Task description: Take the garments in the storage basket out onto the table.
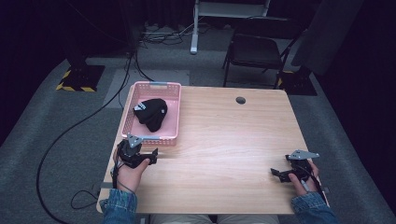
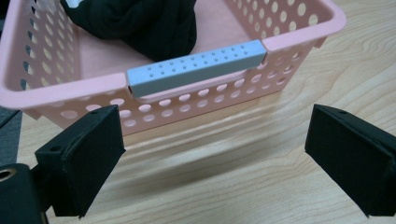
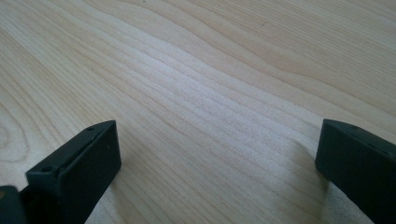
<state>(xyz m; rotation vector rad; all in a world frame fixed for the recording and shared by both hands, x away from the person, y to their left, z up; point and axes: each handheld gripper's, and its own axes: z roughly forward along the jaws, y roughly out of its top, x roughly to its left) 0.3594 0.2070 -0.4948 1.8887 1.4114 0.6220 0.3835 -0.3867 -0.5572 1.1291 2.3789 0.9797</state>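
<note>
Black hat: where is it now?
In the high view the hat lies inside the pink basket at the table's far left, just beyond the left gripper.

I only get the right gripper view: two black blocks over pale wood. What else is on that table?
Observer: A pink perforated basket stands at the far left of the table, well away from your right gripper.
Operator: Anything in it?
Observer: A black knit hat, bunched up on the basket's floor.
Operator: And the other hand?
Observer: It holds the left gripper just short of the basket's near wall, jaws wide apart, facing a grey handle on the rim.
</note>
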